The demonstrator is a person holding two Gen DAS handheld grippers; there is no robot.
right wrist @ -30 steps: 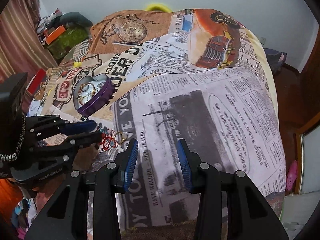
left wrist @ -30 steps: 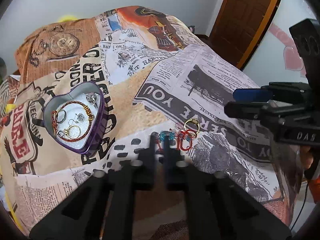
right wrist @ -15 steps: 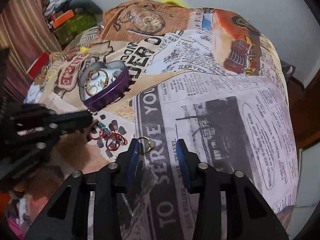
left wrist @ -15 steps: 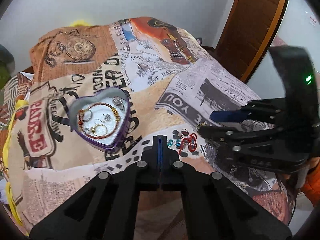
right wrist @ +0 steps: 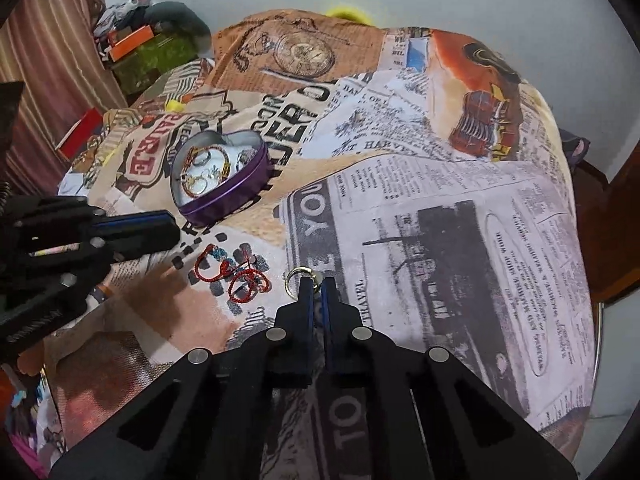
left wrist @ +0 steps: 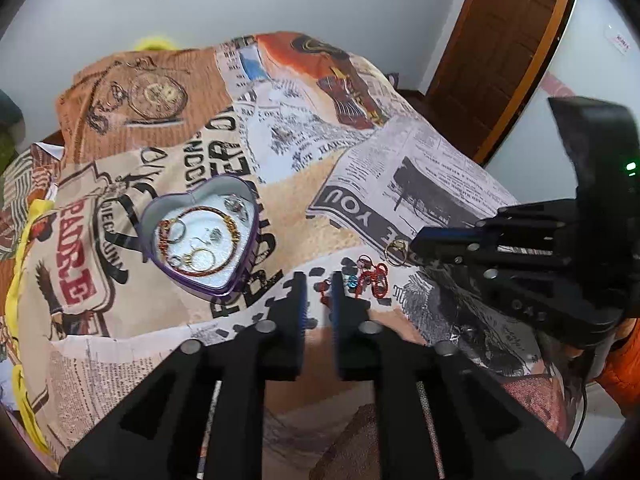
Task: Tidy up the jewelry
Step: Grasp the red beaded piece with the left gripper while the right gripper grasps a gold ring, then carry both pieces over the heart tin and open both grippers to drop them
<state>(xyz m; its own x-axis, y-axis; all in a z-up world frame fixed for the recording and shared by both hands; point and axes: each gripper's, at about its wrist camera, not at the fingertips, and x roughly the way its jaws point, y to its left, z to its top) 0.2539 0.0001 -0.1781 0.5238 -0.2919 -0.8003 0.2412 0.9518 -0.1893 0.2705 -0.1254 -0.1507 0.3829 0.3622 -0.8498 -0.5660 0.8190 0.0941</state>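
Observation:
A gold ring (right wrist: pixel 297 277) lies on the printed bedspread, and my right gripper (right wrist: pixel 317 284) is shut on its near edge. From the left wrist view the same right gripper (left wrist: pixel 416 249) meets the ring (left wrist: pixel 396 252) from the right. A red cord bracelet with blue beads (left wrist: pixel 374 276) lies loose just left of the ring. My left gripper (left wrist: pixel 319 284) hovers over the cord's left end; its jaws are opening, a narrow gap shows, and the pads press on nothing. A purple heart-shaped tin (left wrist: pixel 160 216) to the left holds a beaded bracelet, rings and earrings.
The bedspread (right wrist: pixel 440 184) covers a bed that drops off at the right toward a wooden door (left wrist: pixel 500 40). Boxes and clutter (right wrist: pixel 136 44) sit beyond the bed's far left corner. A person's orange sleeve (left wrist: pixel 620 364) shows at the right edge.
My right gripper moved left to the gold ring and shut on it. My left gripper lifted back from the red cord, and its jaws have parted slightly.

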